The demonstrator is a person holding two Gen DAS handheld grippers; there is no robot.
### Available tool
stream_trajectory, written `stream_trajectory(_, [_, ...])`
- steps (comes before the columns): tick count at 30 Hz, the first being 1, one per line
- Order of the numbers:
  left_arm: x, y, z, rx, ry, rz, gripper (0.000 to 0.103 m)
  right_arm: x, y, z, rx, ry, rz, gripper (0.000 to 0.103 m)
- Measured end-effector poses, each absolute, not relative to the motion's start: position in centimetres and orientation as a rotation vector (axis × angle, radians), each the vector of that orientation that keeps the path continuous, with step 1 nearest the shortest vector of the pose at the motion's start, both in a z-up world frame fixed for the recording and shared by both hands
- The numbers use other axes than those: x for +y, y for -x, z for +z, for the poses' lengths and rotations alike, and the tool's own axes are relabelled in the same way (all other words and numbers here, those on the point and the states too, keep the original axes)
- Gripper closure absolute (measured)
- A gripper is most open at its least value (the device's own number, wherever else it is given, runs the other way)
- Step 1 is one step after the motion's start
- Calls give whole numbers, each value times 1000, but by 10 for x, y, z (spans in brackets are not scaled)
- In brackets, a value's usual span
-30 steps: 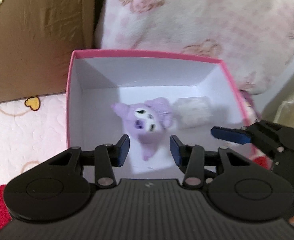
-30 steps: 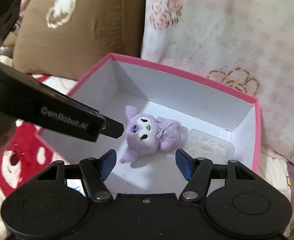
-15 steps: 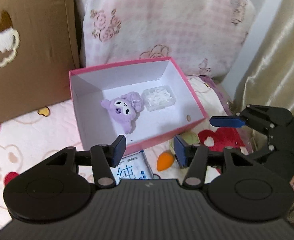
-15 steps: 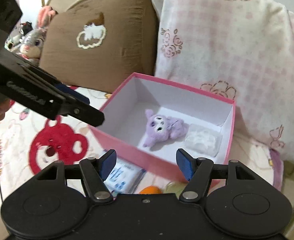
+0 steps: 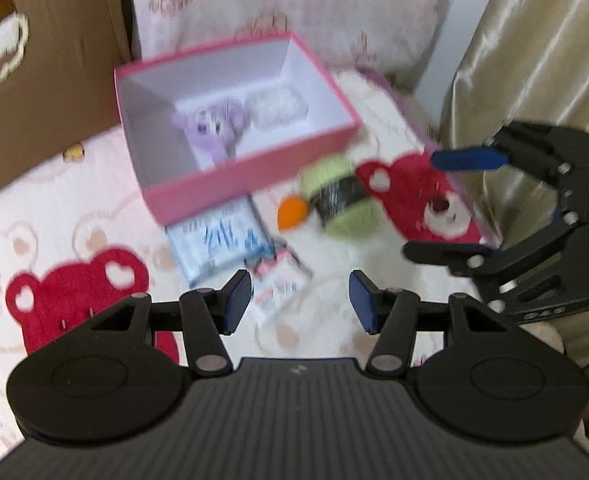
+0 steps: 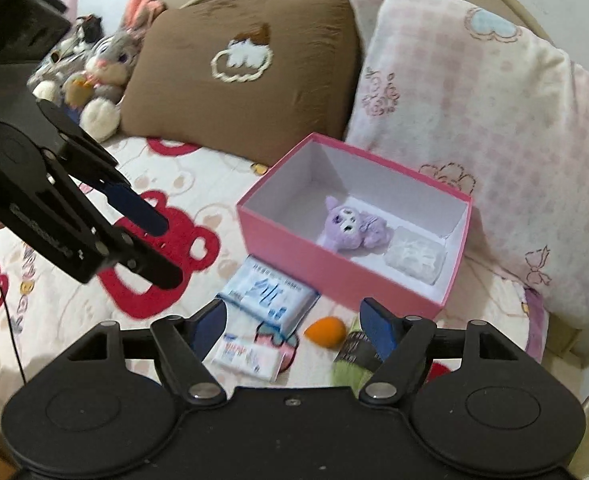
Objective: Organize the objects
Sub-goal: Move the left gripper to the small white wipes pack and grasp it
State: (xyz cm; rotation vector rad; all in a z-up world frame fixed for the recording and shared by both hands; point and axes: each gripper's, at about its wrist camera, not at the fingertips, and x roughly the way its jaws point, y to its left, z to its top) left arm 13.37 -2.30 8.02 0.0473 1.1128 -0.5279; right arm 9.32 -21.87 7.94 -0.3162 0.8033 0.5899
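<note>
While both claws hang above the bed with nothing in them, the sorting looks partly done. The pink box [image 6: 346, 268] sits on the bedspread [image 6: 94, 320] against the pink checked pillow [image 6: 474, 120], which probably keeps it from sliding. Inside it lie the purple plush toy [image 6: 348, 226] and, just beside it, a clear plastic case [image 6: 414, 260] — packed toward one end, so floor space is left for more.

Four things lie outside, clustered just in front of the box's near wall: a blue-and-white tissue pack [image 6: 270, 294] touching or nearly touching that wall, a small flat packet [image 6: 250, 356] near it, an orange egg-shaped sponge [image 6: 326, 330], and a green yarn ball [image 5: 342, 200] with a dark band. Keeping them close to the box makes each carry short.

The left claw [image 5: 300, 300] is spread wide and empty, pointing at the flat packet (the view is motion-blurred). The right claw [image 6: 294, 322] is likewise wide open and holds nothing, its fingers framing the packet and sponge. My guess is that one of these loose things is next — the soft yarn may need the wide opening.
</note>
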Motion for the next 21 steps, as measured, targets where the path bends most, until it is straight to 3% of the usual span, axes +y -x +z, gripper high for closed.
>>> stream_trajectory(7, [-18, -116, 59, 1157, -69, -502, 50, -217, -69, 68, 820, 315, 640, 16])
stream_trajectory(21, [-6, -101, 28, 1183, -17, -494, 48, -206, -44, 29, 824, 310, 775, 15])
